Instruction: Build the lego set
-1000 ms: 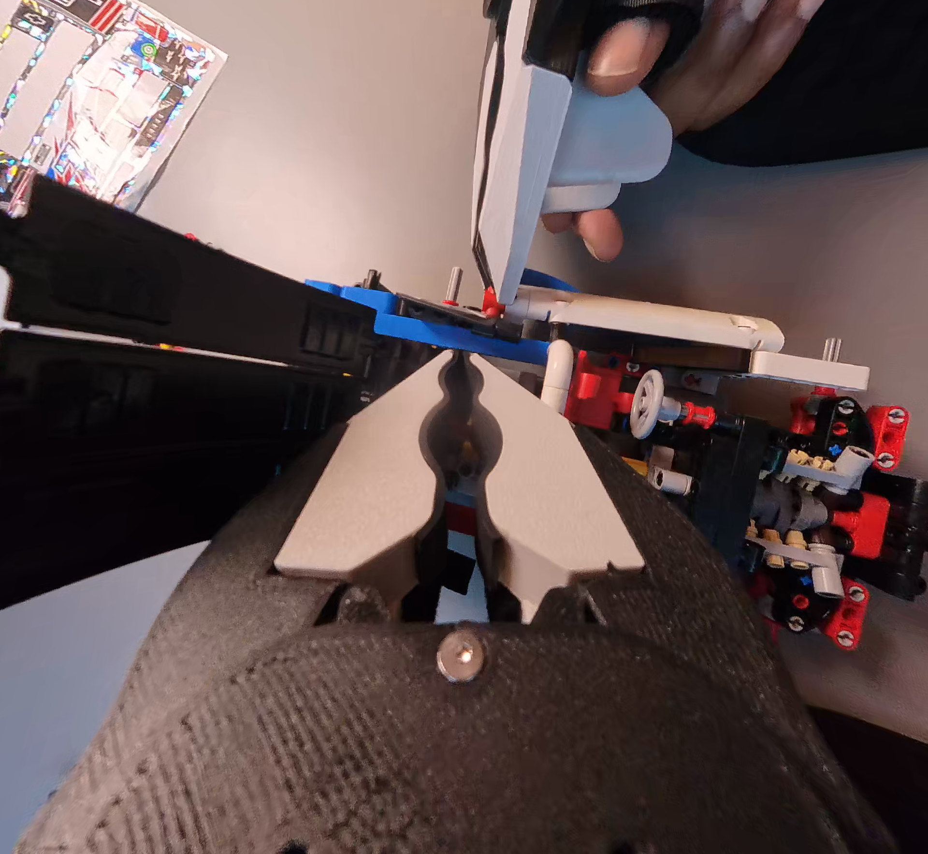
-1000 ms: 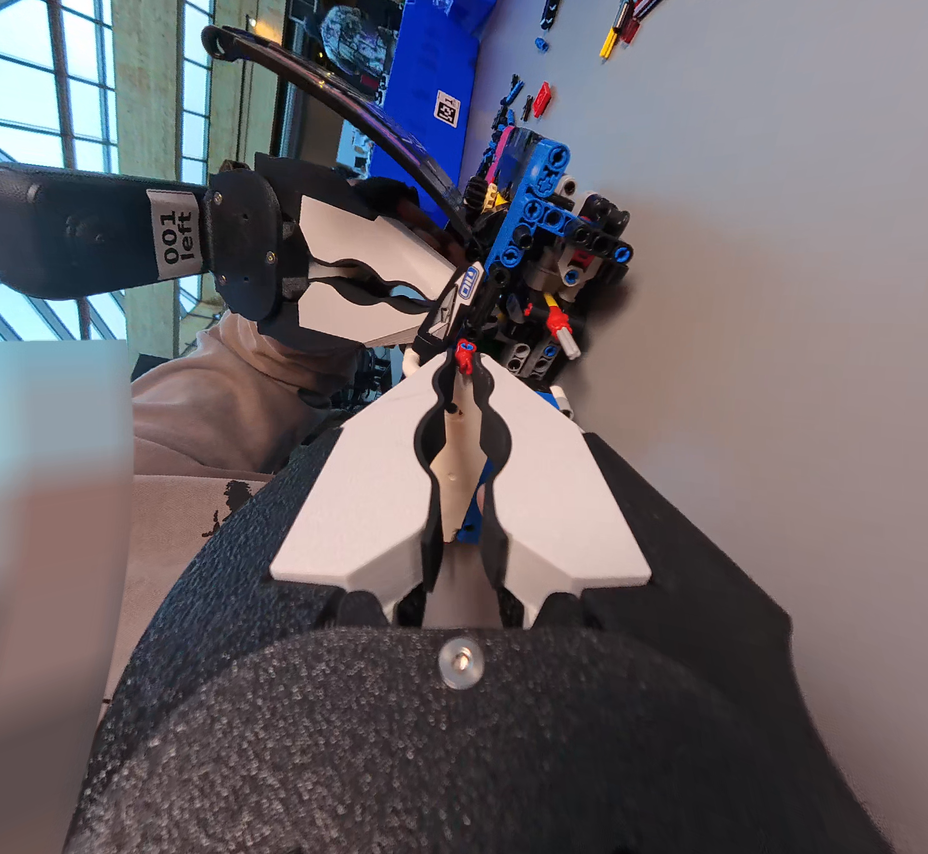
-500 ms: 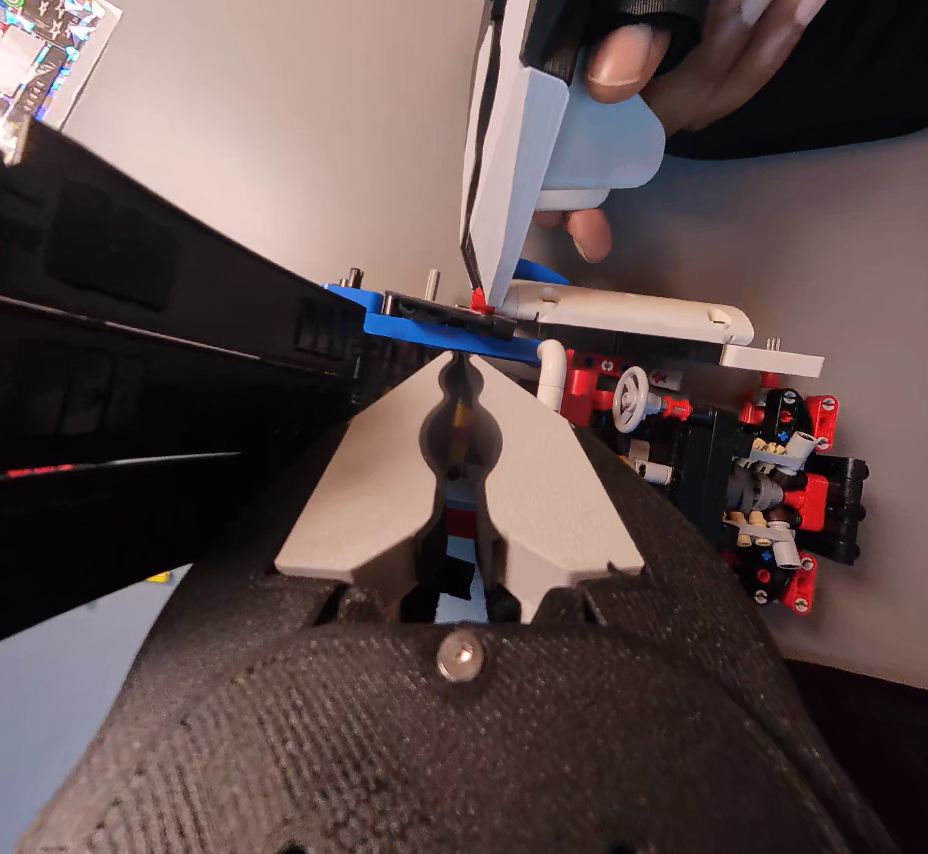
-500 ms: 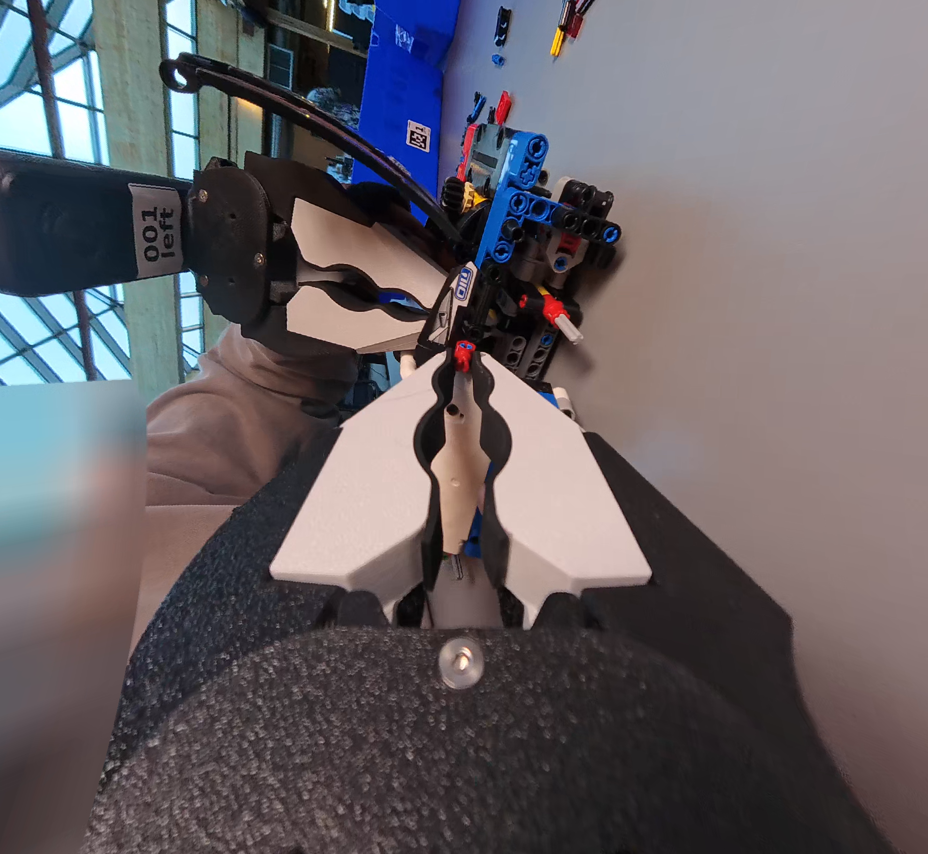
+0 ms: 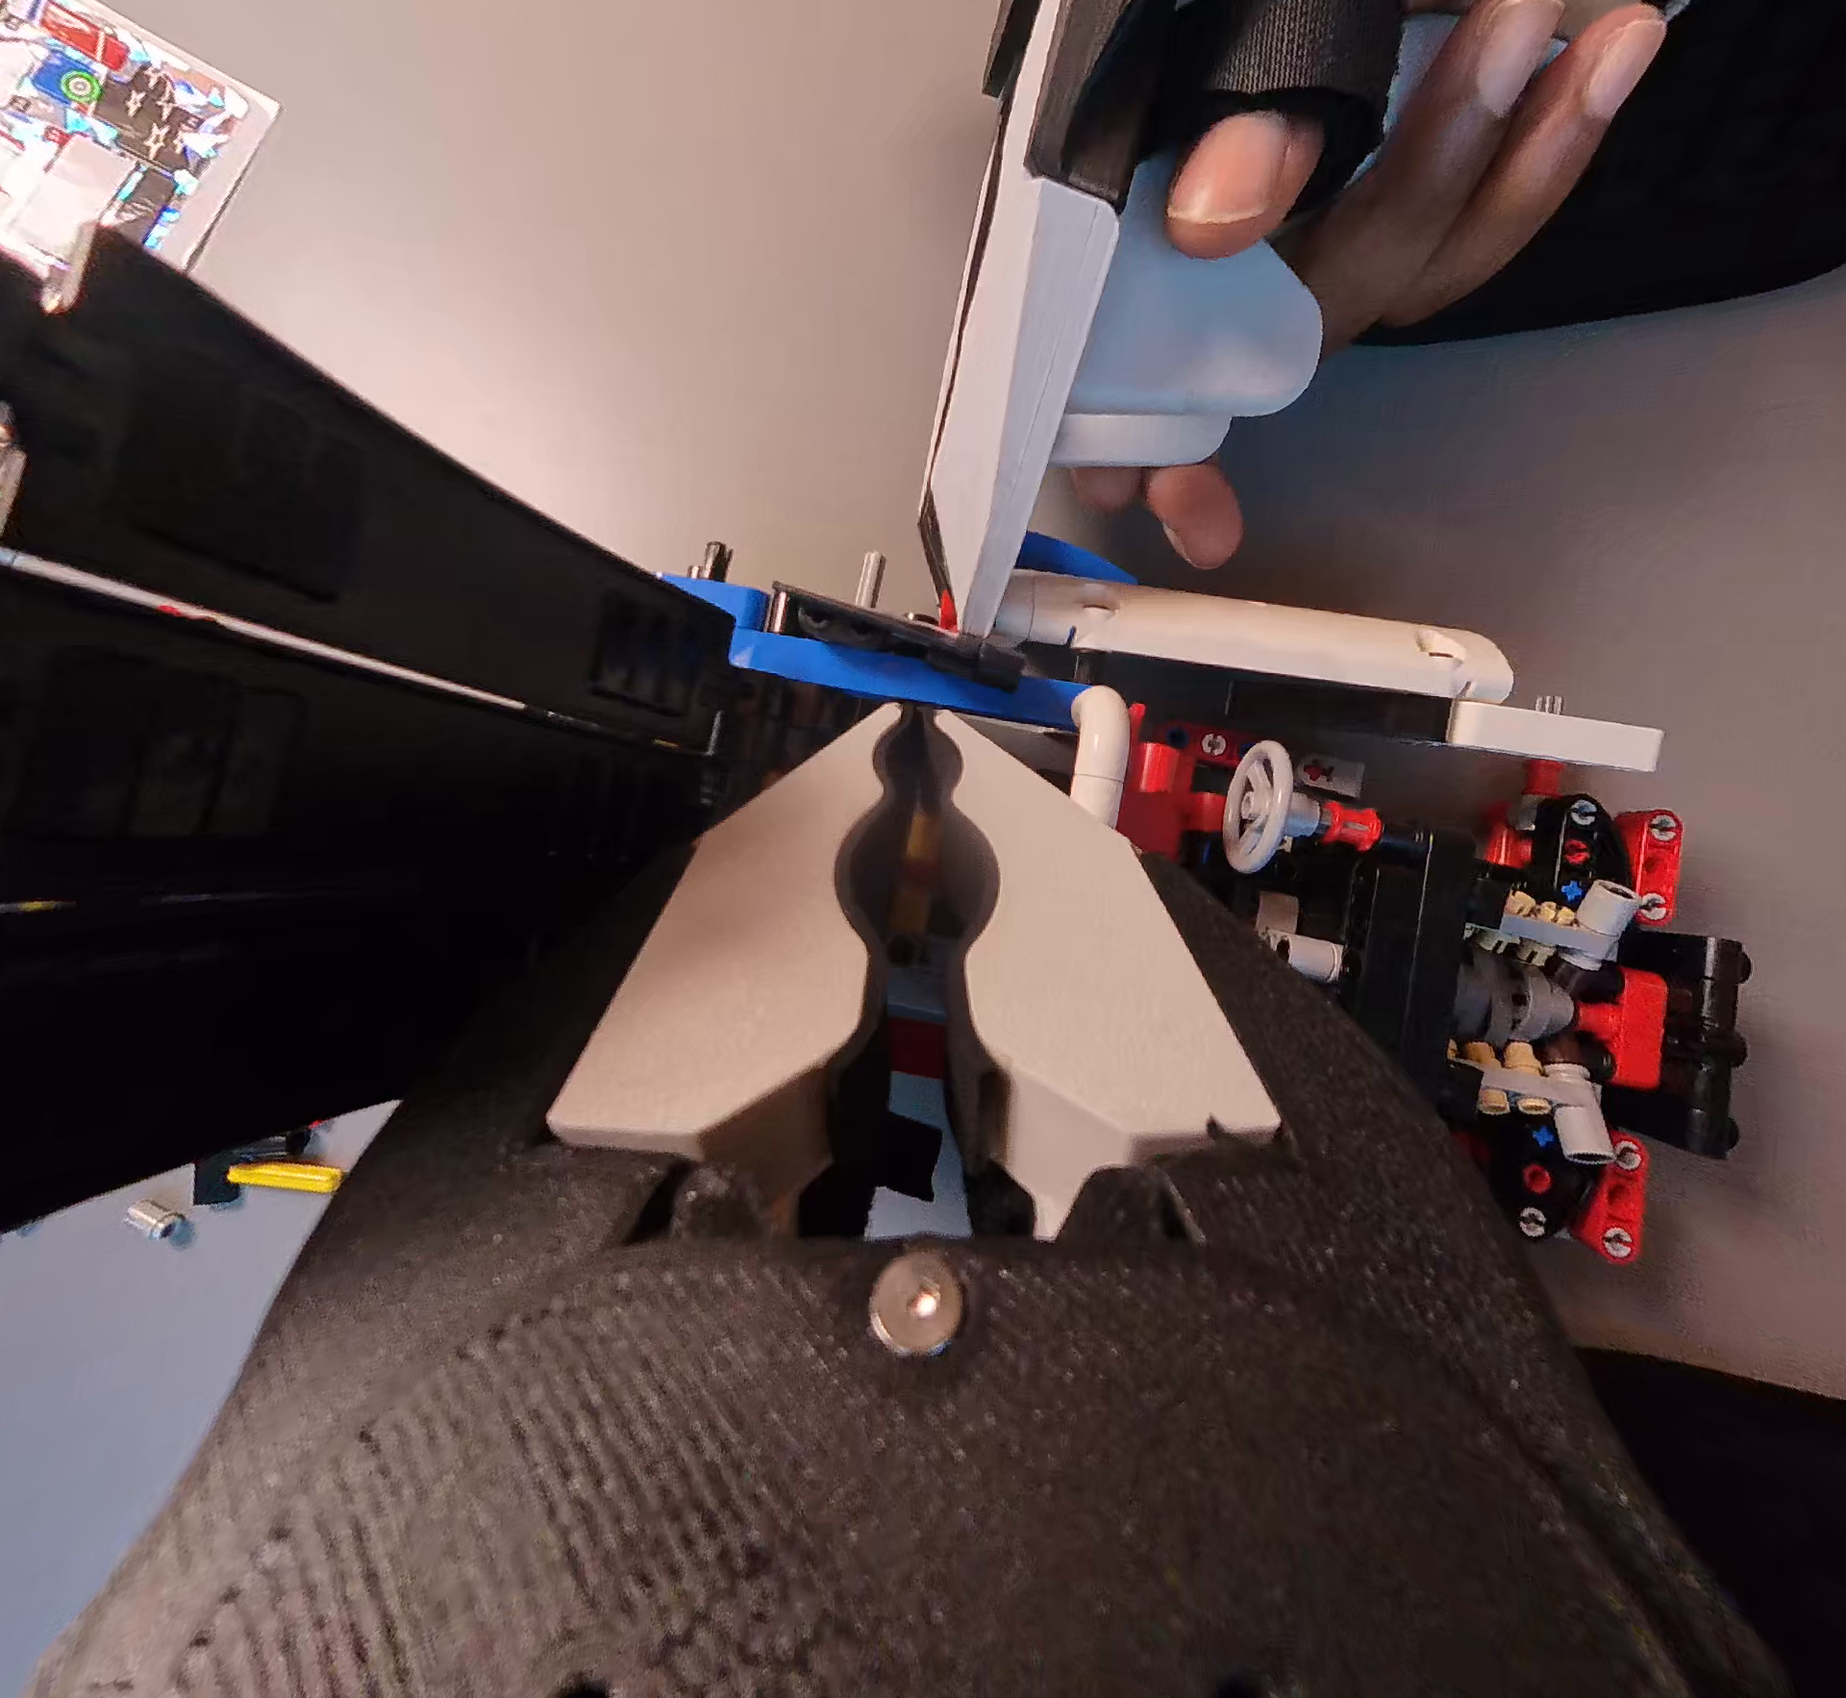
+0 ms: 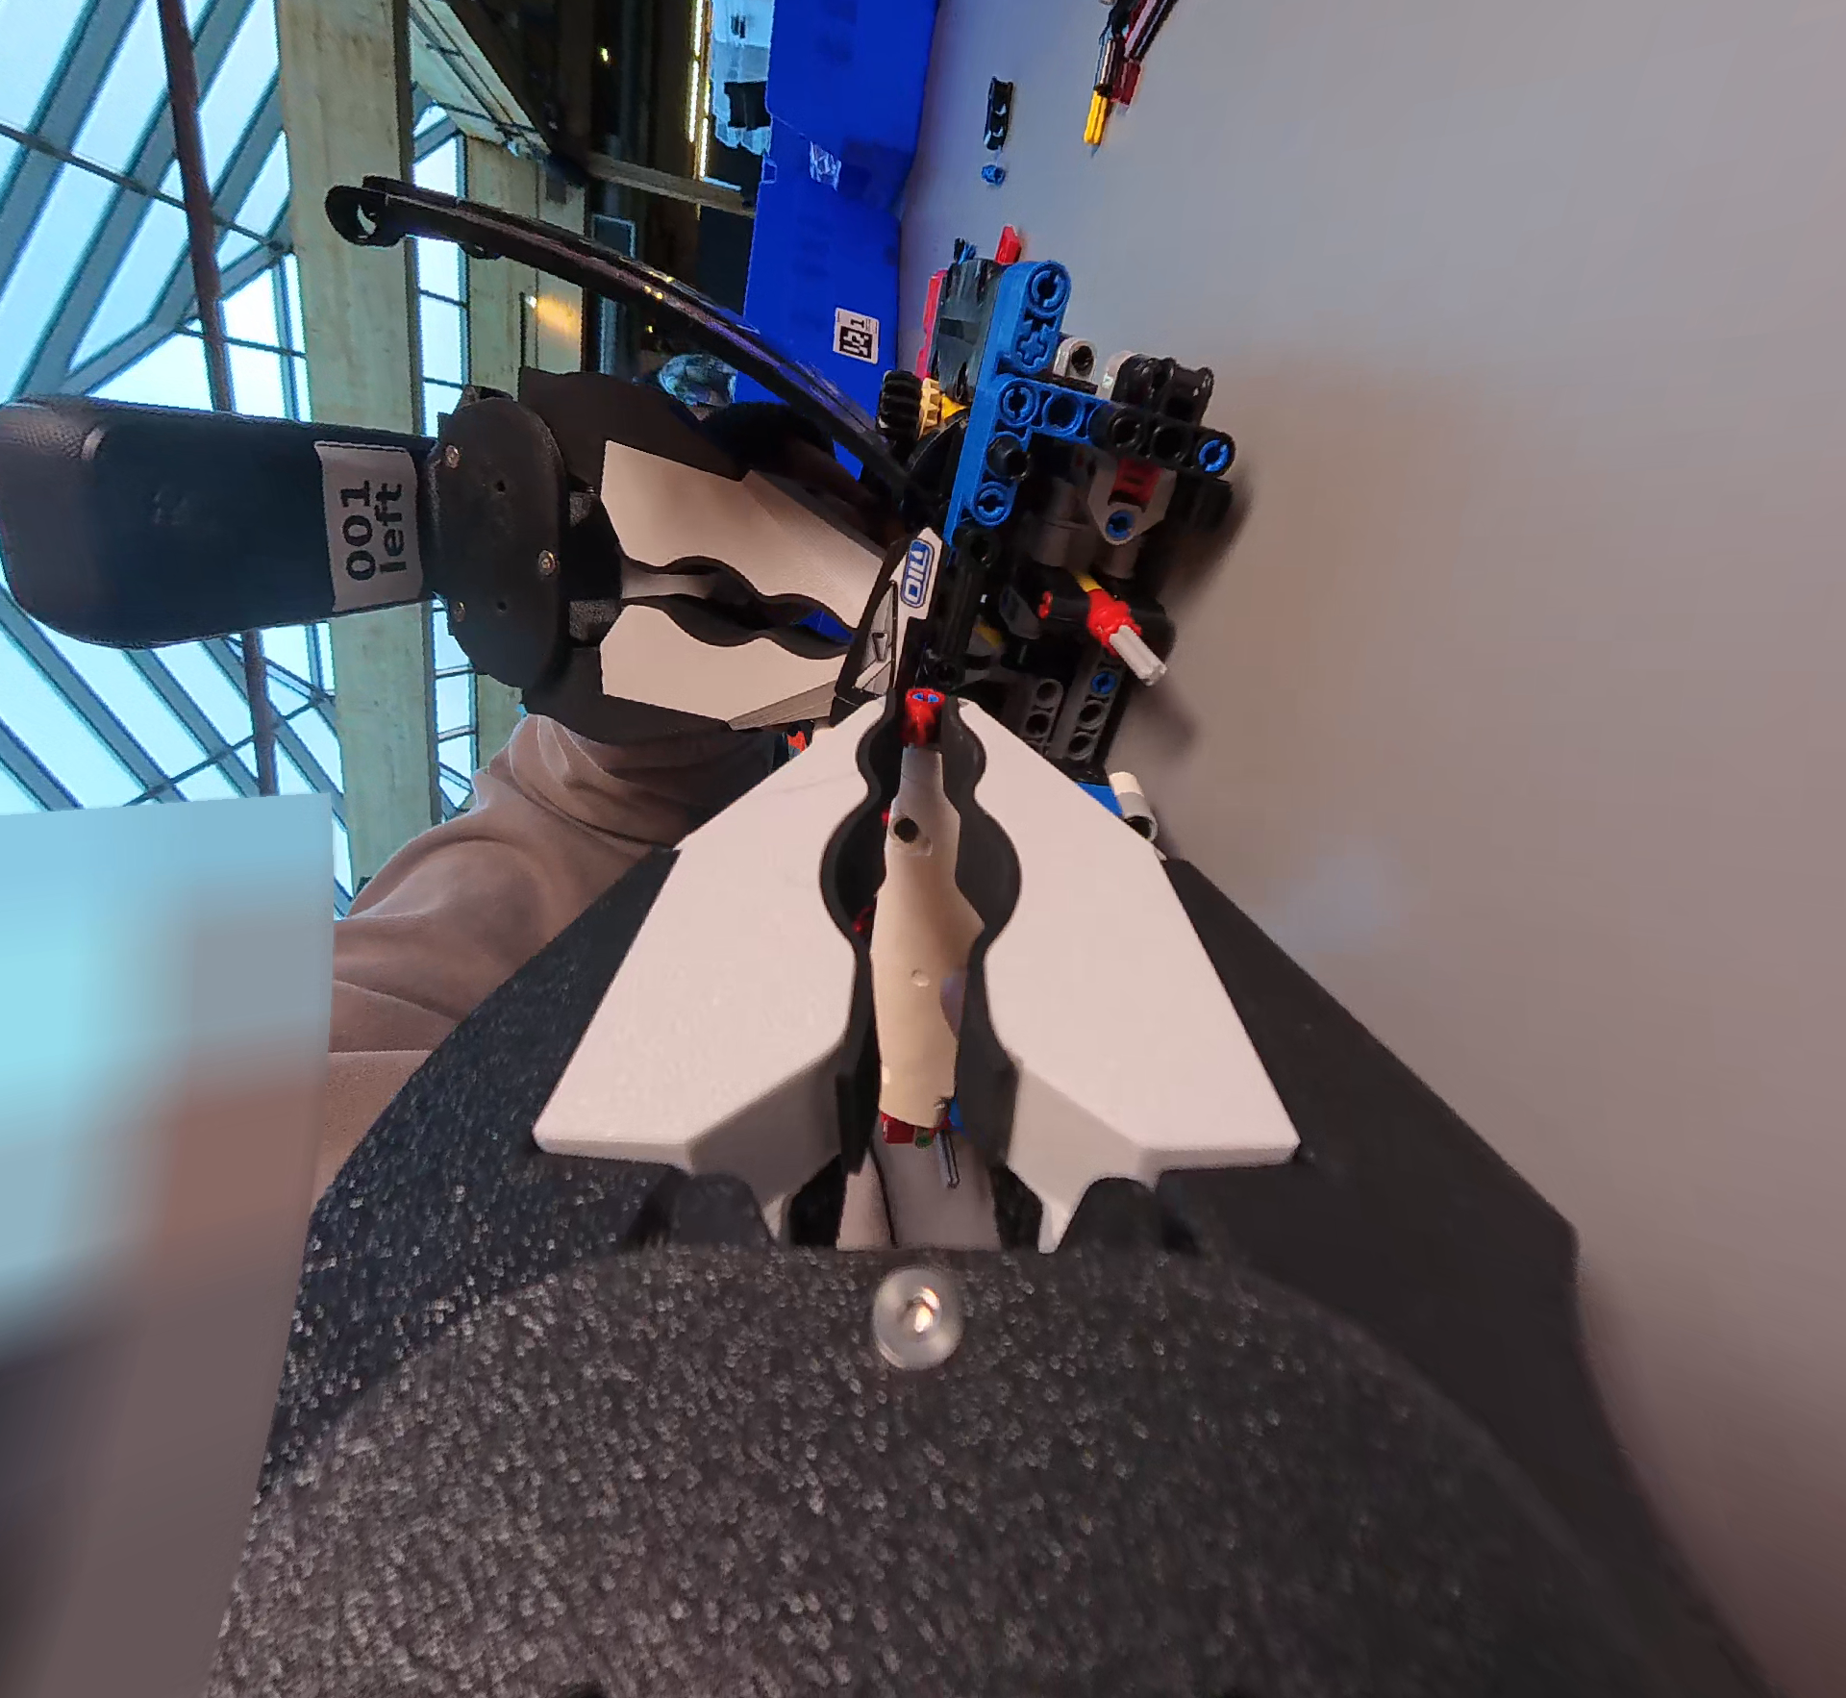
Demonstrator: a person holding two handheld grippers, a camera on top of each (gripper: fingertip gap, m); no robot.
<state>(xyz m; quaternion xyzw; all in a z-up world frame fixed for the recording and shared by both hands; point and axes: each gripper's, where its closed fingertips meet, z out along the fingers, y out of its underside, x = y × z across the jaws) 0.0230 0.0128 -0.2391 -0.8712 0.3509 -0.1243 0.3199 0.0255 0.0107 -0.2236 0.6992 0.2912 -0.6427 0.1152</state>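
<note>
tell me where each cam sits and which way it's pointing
Left wrist view: sits on the left gripper, looking along its shut fingers at the lego car; the right gripper and a hand show.
Right wrist view: sits on the right gripper, looking along the car's white panel toward the grey table; the left gripper and a sleeve show.
Shared: the car and both grippers.

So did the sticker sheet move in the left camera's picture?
Yes. The sticker sheet now sits at the left edge, farther left from the left gripper than a second ago; the camera probably moved, not the sheet.
</note>
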